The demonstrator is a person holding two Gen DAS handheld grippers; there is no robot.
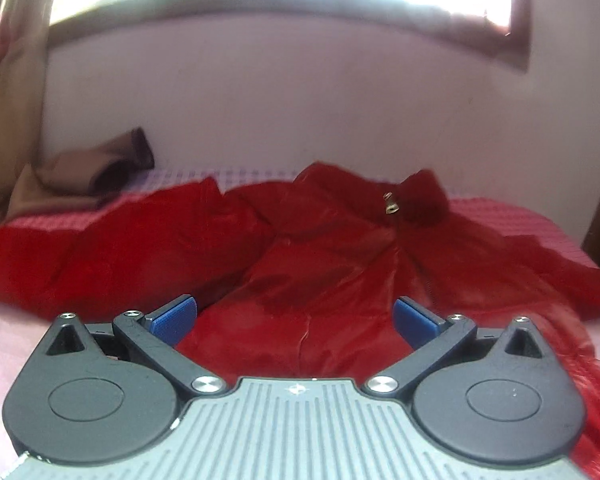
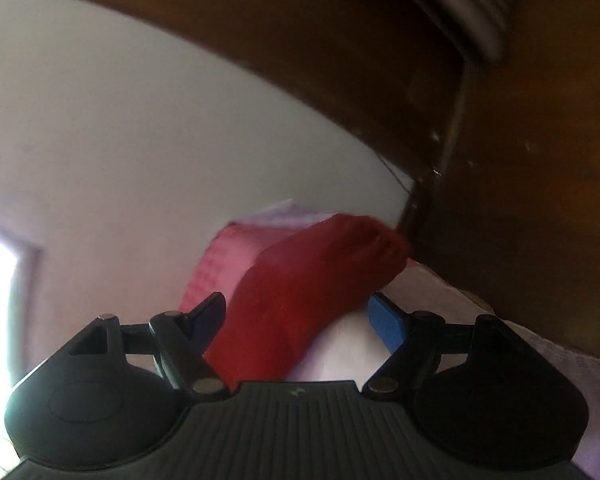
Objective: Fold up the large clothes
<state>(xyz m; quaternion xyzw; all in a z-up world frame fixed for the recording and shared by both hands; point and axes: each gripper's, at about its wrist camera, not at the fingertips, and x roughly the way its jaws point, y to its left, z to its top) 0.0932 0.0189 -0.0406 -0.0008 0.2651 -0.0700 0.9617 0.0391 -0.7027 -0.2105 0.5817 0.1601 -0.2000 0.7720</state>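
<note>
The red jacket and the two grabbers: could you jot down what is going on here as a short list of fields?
garment: red jacket, spread out and rumpled, zip pull visible near the collar
surface: bed with pink cover
left gripper: open above the jacket's body, holding nothing
right gripper: open, a red sleeve lying between its fingers, not pinched
backdrop: pale wall, dark wooden furniture

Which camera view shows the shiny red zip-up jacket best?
The left wrist view: the shiny red zip-up jacket lies spread across the bed with its brass zipper pull visible. The right wrist view shows only one blurred red sleeve-like part.
</note>
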